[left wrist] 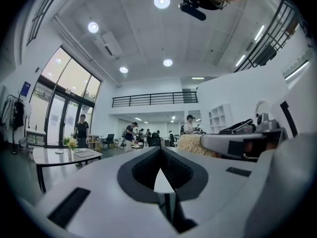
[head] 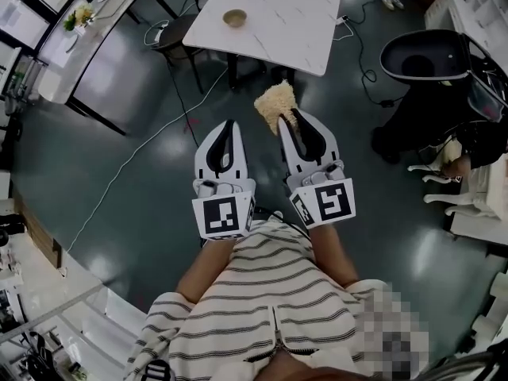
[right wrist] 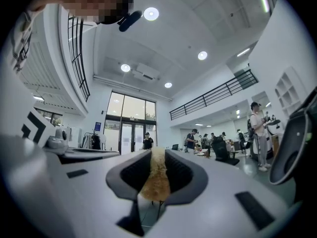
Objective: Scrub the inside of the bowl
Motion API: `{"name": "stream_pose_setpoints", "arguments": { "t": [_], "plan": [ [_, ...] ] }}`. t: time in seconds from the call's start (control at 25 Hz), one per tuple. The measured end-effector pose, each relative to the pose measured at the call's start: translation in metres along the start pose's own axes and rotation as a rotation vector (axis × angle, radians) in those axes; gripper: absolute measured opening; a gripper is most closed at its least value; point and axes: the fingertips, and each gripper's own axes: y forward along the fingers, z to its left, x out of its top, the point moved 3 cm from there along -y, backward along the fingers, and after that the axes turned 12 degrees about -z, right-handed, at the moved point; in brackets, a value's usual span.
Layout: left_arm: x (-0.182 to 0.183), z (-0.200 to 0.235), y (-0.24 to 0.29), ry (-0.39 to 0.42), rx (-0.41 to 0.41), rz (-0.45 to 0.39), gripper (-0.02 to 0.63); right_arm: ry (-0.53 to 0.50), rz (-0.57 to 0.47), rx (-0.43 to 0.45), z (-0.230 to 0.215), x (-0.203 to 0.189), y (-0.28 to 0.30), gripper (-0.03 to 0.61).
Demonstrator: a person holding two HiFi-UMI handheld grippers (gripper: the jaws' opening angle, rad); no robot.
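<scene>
Bowl [head: 234,18] stands on the table [head: 278,14], well ahead of both grippers and more in line with the left gripper [head: 228,125], jaws together and empty; the right gripper [head: 290,124] clamps the scrubber [head: 275,103].

Bright ceiling spots [left wrist: 162,1] and window [left wrist: 69,83] daylight, soft glare on the floor [head: 119,181], fisheye bending, edges perhaps blurry.

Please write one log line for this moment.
left gripper: shut, empty | right gripper: shut on scrubber | bowl: on table, far from both grippers
</scene>
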Motion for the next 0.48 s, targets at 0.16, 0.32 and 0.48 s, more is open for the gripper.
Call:
{"name": "stream_pose_setpoints", "arguments": {
  "t": [0.16, 0.32, 0.48],
  "plan": [
    [-0.025, 0.023, 0.045, -0.008, 0.011, 0.000, 0.005, 0.005, 0.015, -0.003, -0.022, -0.028, 0.044, 0.089],
    [-0.056, 0.063, 0.110, -0.010, -0.004, 0.005, 0.005, -0.001, 0.020, -0.003, -0.041, -0.062, 0.117, 0.089],
    [-0.079, 0.120, 0.204, -0.024, -0.017, 0.042, 0.005, -0.006, 0.058, -0.030, -0.072, -0.091, 0.212, 0.089]
  ]
}}
